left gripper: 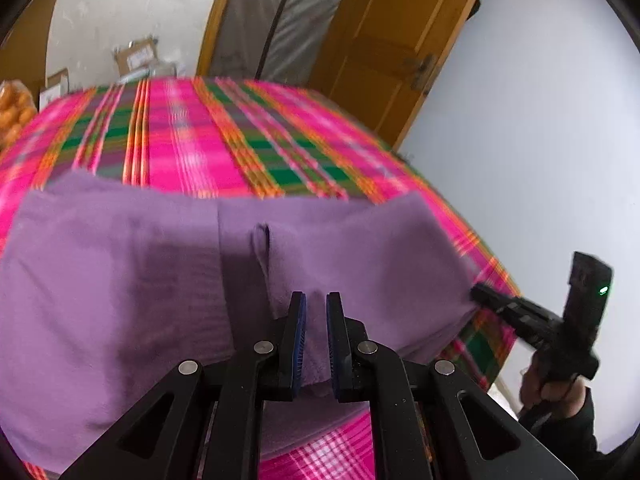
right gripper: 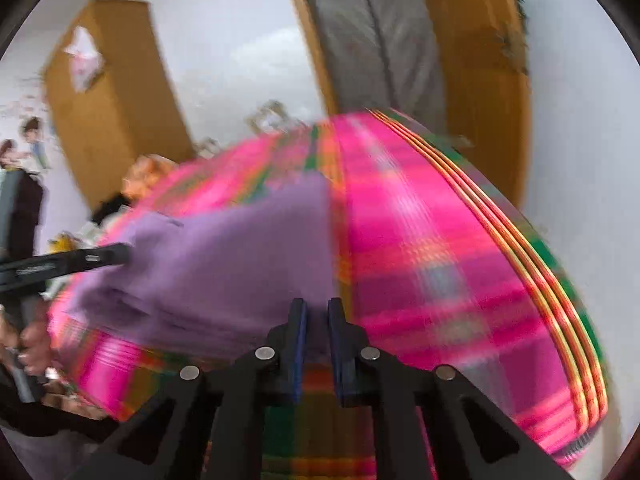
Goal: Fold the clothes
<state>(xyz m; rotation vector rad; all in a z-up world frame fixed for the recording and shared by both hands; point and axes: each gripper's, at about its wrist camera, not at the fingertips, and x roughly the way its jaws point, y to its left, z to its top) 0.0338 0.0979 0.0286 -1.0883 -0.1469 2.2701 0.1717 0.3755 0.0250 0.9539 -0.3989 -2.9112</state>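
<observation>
Two hand-held grippers are at work on one piece of clothing. The left hand-held gripper (left gripper: 316, 312) has its blue-padded jaws drawn nearly together with a fold of the near hem of the soft lilac-purple knit garment (left gripper: 140, 264) pinched between them. The right hand-held gripper (right gripper: 317, 316) does the same at the garment's right-hand corner; in the left wrist view its black tips meet the cloth's edge right there, and a person's hand (left gripper: 548, 384) grips its handle (a small green light glows on its body).

Holding the same near edge at two spaced points looks deliberate: it keeps that edge taut and straight, so the cloth can travel as one sheet instead of bunching.

Outward from the jaws, the garment lies spread across the bench, which is draped in a pink, green and orange plaid cloth (left gripper: 192, 132). A vertical seam and a small slit run down its middle. Both views are motion-blurred, so how many layers the garment already has I cannot tell.

Beyond the bench stand a wooden door (left gripper: 392, 40) and cardboard boxes (left gripper: 136, 56).
</observation>
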